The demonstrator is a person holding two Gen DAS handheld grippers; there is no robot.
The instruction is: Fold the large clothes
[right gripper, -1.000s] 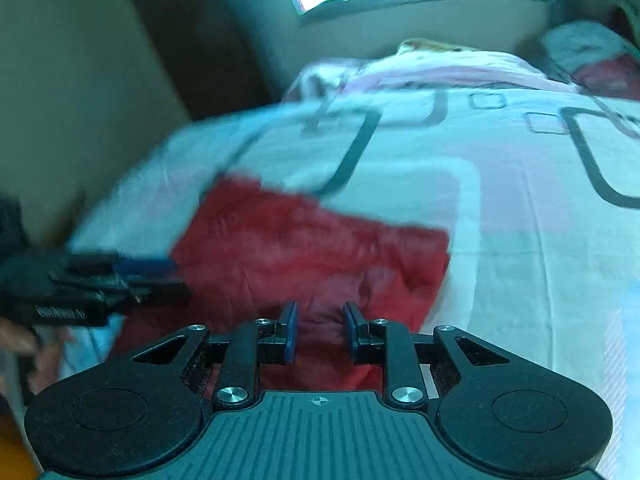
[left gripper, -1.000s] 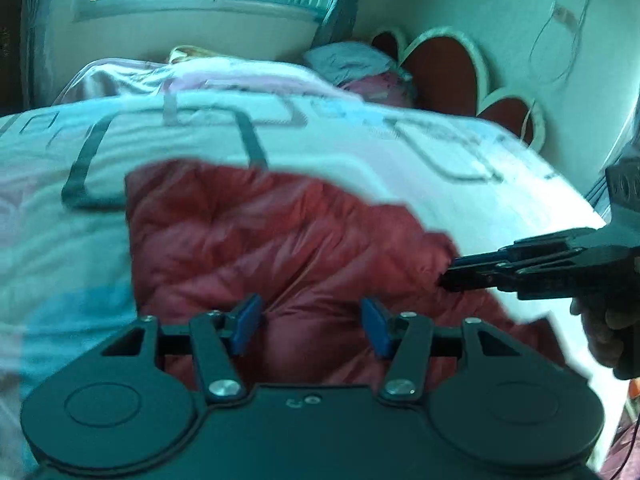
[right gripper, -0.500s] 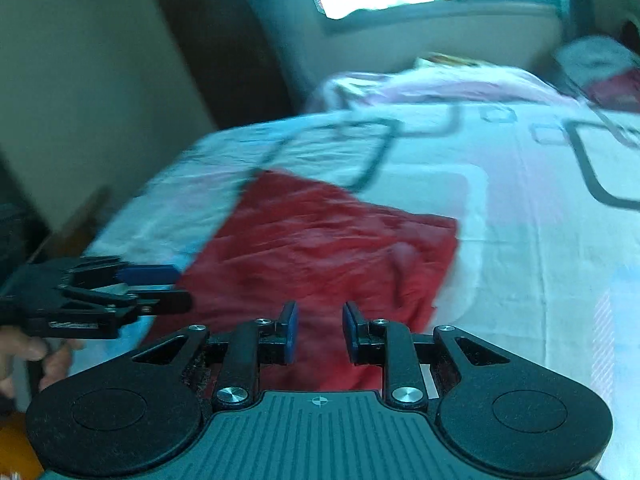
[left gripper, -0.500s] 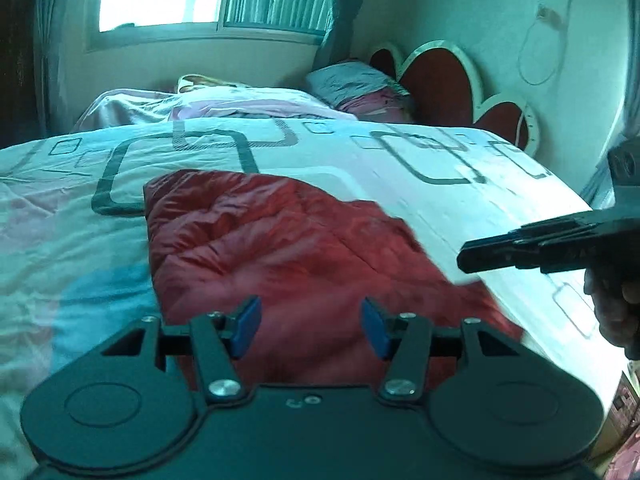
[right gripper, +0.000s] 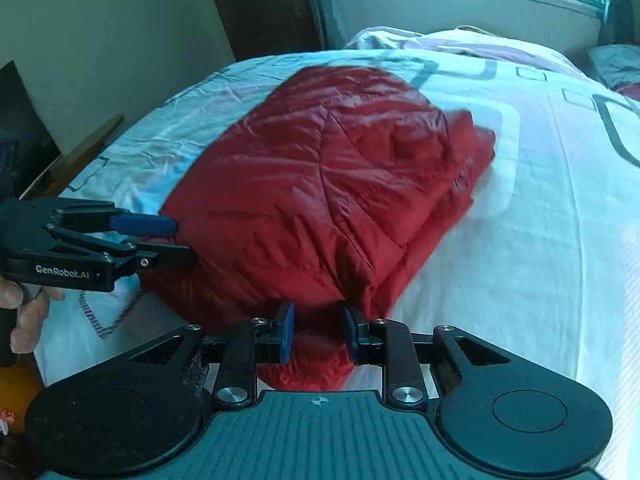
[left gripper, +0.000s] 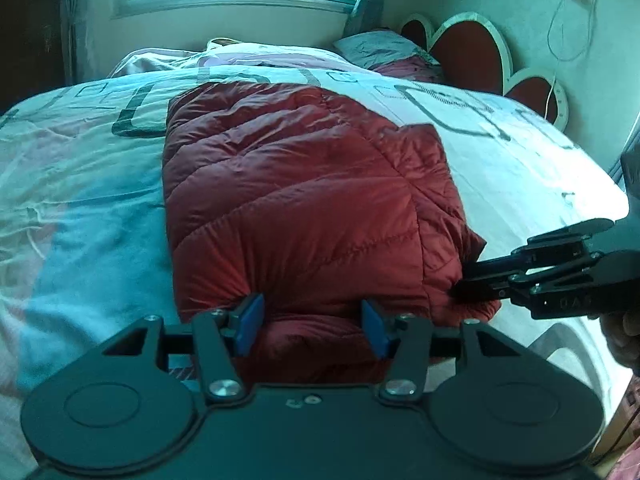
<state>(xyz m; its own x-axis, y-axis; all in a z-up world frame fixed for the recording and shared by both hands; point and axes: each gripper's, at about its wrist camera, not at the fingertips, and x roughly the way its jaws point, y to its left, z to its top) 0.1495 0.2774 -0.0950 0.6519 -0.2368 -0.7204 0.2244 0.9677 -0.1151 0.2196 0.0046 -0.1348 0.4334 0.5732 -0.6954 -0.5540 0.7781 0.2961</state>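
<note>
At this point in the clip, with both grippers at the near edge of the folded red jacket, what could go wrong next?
1. The red puffer jacket is thick and springy; its stacked layers at the right side could slide apart if lifted unevenly.
2. The left gripper straddles a wide bulge of padding and may catch only the top layer.
3. The right gripper sits near the corner with a narrow gap, so fabric could slip out and undo the fold onto the bedspread.

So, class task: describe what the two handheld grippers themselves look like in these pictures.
Both the left gripper and right gripper are black, with bar linkages, silver screws, round discs on either side and blue pads on the fingers. One side reads GenRobot.AI in white. No sleeves or cables show.
</note>
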